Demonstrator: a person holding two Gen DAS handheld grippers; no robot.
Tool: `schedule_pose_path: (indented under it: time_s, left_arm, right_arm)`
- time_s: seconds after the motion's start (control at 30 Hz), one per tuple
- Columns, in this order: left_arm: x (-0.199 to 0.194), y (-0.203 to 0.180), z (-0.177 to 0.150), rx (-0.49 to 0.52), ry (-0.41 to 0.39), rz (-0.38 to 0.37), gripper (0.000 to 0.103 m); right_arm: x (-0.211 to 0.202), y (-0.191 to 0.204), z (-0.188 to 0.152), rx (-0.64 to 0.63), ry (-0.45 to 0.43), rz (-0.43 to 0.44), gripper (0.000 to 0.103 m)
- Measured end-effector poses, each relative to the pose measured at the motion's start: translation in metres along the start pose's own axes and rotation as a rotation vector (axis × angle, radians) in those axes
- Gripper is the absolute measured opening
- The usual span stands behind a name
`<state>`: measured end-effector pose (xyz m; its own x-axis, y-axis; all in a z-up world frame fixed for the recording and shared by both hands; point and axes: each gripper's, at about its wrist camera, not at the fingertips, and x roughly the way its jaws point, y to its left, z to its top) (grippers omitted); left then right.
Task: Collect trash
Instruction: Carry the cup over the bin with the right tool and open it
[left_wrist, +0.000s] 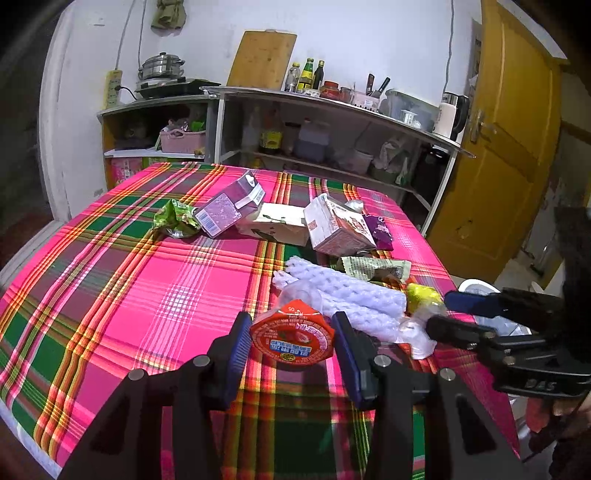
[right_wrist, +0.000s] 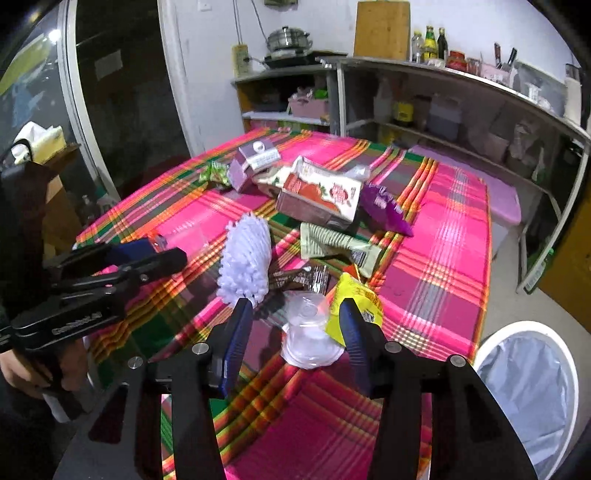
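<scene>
Trash lies on a table with a pink plaid cloth (left_wrist: 129, 280). My left gripper (left_wrist: 291, 332) has its jaws around a small cup with a red foil lid (left_wrist: 292, 338), touching both sides. My right gripper (right_wrist: 295, 328) is open around a clear plastic cup (right_wrist: 308, 339) lying on the cloth; it also shows in the left wrist view (left_wrist: 439, 314). A white foam net sleeve (right_wrist: 245, 258), a yellow wrapper (right_wrist: 356, 295), a brown wrapper (right_wrist: 299, 277) and a striped packet (right_wrist: 336, 245) lie close by.
Farther back lie a red-white carton (right_wrist: 321, 195), a purple carton (left_wrist: 231, 206), a cream box (left_wrist: 275, 221), a green wrapper (left_wrist: 175, 218) and a purple wrapper (right_wrist: 384, 210). A white bin with a liner (right_wrist: 532, 384) stands at the table's right. Kitchen shelves (left_wrist: 332, 129) stand behind.
</scene>
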<state>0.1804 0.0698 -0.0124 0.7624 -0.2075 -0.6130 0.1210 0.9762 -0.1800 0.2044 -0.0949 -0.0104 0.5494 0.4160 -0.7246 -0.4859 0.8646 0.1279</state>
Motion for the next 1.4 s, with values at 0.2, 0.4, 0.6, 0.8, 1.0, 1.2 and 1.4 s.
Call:
schedule_pose_path:
  time_s: [0.2, 0.4, 0.6, 0.8, 1.0, 1.2, 1.4]
  left_arm:
    - [-0.008, -0.002, -0.001, 0.004, -0.009, -0.007, 0.045]
    - [-0.013, 0.0, 0.0, -0.006, -0.018, -0.005, 0.045]
    - [-0.016, 0.006, 0.0, -0.016, -0.024, -0.001, 0.045]
    - [-0.017, 0.009, -0.001, -0.018, -0.026, -0.003, 0.045]
    - [-0.022, 0.007, 0.0, -0.009, -0.033, -0.011, 0.045]
    - [-0.035, -0.007, 0.002, 0.011, -0.049, -0.023, 0.045]
    - [-0.045, -0.029, 0.002, 0.034, -0.052, -0.044, 0.045]
  right_arm:
    - [0.008, 0.001, -0.001, 0.012, 0.019, 0.0, 0.04]
    - [-0.003, 0.015, 0.01, -0.048, -0.046, 0.002, 0.04]
    - [0.016, 0.013, 0.015, -0.053, -0.002, -0.001, 0.04]
    - [0.021, 0.02, 0.015, -0.074, 0.0, -0.003, 0.028]
    - [0.003, 0.021, 0.016, -0.065, -0.044, 0.002, 0.027]
    - [-0.025, 0.018, 0.012, -0.031, -0.089, 0.036, 0.027]
    - [-0.056, 0.007, -0.002, 0.009, -0.135, 0.038, 0.027]
